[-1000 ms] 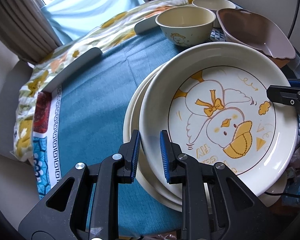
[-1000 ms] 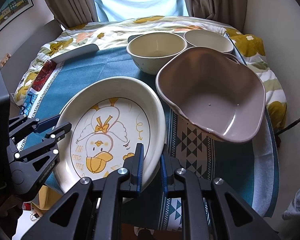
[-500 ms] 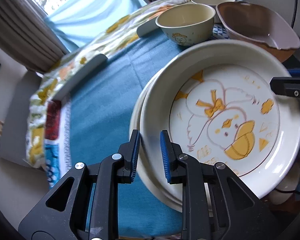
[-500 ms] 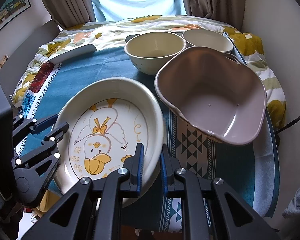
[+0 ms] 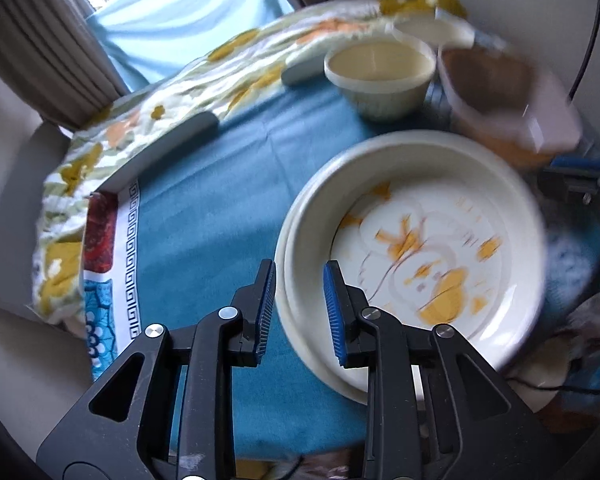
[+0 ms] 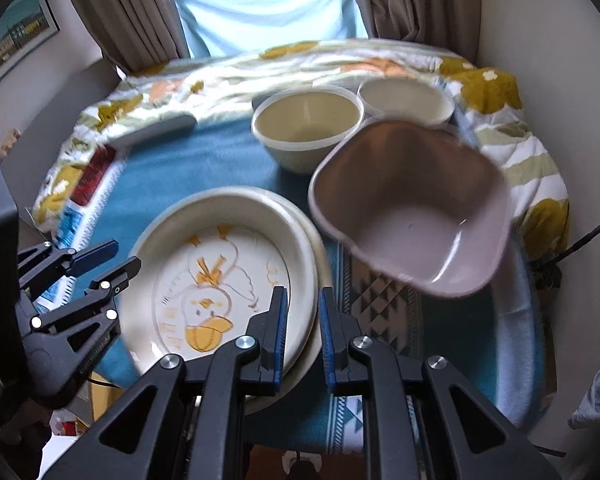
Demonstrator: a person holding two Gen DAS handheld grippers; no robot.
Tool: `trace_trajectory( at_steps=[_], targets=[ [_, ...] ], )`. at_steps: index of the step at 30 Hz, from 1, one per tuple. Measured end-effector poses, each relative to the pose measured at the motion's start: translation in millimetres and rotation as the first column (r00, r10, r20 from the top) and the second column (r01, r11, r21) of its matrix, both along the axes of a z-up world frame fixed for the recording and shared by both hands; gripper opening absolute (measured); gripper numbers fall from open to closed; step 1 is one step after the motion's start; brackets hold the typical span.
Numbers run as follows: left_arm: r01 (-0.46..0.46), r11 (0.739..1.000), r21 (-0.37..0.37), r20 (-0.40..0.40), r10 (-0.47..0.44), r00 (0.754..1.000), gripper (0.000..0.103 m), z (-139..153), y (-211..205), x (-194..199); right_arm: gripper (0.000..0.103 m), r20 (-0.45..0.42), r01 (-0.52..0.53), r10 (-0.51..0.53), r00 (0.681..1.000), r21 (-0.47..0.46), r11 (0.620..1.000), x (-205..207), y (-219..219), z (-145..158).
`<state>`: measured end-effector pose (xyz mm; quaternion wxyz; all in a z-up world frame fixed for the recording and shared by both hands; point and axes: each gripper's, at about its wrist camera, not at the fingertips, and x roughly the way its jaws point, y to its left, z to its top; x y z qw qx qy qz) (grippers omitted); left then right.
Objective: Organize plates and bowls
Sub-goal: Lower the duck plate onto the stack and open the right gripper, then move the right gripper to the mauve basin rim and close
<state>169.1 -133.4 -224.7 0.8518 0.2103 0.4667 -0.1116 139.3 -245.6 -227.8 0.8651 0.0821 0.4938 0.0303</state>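
A cream plate with a yellow duck drawing (image 5: 420,240) (image 6: 220,280) lies on top of a plain cream plate (image 5: 283,240) (image 6: 325,264) on the blue cloth. My left gripper (image 5: 299,276) (image 6: 126,256) straddles the duck plate's left rim. Its jaws are opening and the pads stand clear of the rim. My right gripper (image 6: 303,300) has the opposite rim between its pads and stays shut on it. In the left wrist view it shows as a blurred shape (image 5: 556,184). Both views are blurred by motion.
Behind the plates stand a cream bowl (image 5: 380,76) (image 6: 306,132) and a second cream bowl (image 6: 404,100). A mauve square bowl (image 6: 412,216) (image 5: 496,88) sits close to the plates' right side on a patterned mat (image 6: 384,300). The blue cloth (image 5: 220,184) is bare at left.
My left jaws have spread apart around the plate's rim. Both grippers have risen a little, so the table looks farther off. The lower plate's rim now shows in the right wrist view.
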Motion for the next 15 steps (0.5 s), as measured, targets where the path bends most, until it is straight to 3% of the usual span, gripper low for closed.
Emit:
trace_trajectory(
  at_steps=[1, 3, 4, 5, 6, 7, 10, 13, 15],
  targets=[
    [-0.001, 0.999, -0.041, -0.001, 0.001, 1.0, 0.037, 12.0, 0.2, 1.0, 0.015, 0.013, 0.007, -0.007, 1.0, 0.018, 1.0, -4.1, -6.8, 9.4],
    [0.003, 0.993, -0.115, 0.015, -0.002, 1.0, 0.094, 35.3, -3.0, 2.8, 0.015, 0.031, 0.021, -0.023, 0.999, 0.072, 0.997, -12.0, -22.8, 24.1],
    [0.016, 0.986, -0.165, 0.04, -0.01, 0.999, 0.101, 49.9, -6.2, 2.4, 0.018, 0.039, 0.034, -0.038, 0.999, 0.106, 0.994, -17.0, -33.2, 31.4],
    [0.037, 0.976, -0.217, 0.06, -0.024, 0.998, 0.103, 61.8, -9.4, 1.9, 0.041, 0.049, 0.049, -0.055, 0.997, 0.129, 0.99, -21.9, -42.7, 37.3],
    [0.057, 0.962, -0.268, 0.06, -0.042, 0.997, 0.103, 71.8, -14.8, 3.5, 0.083, 0.062, 0.071, -0.081, 0.995, 0.149, 0.986, -28.0, -54.7, 43.7],
    [0.066, 0.952, -0.298, 0.046, -0.055, 0.997, 0.103, 76.9, -21.1, 7.1, 0.103, 0.07, 0.089, -0.101, 0.992, 0.162, 0.983, -33.0, -64.4, 47.7],
    [0.085, 0.924, -0.372, -0.015, -0.097, 0.995, 0.103, 81.4, -43.8, 21.5, 0.103, 0.088, 0.126, -0.146, 0.985, 0.195, 0.973, -44.8, -89.8, 53.6],
    [0.111, 0.901, -0.42, -0.084, -0.16, 0.984, 0.103, 73.9, -64.9, 38.7, 0.103, 0.01, 0.171, -0.176, 0.984, 0.189, 0.967, -44.6, -110.1, 46.9],
    [0.128, 0.895, -0.427, -0.121, -0.197, 0.973, 0.103, 66.2, -78.0, 47.4, 0.103, 0.004, 0.223, -0.23, 0.973, 0.229, 0.948, -44.4, -123.7, 42.2]
  ],
)
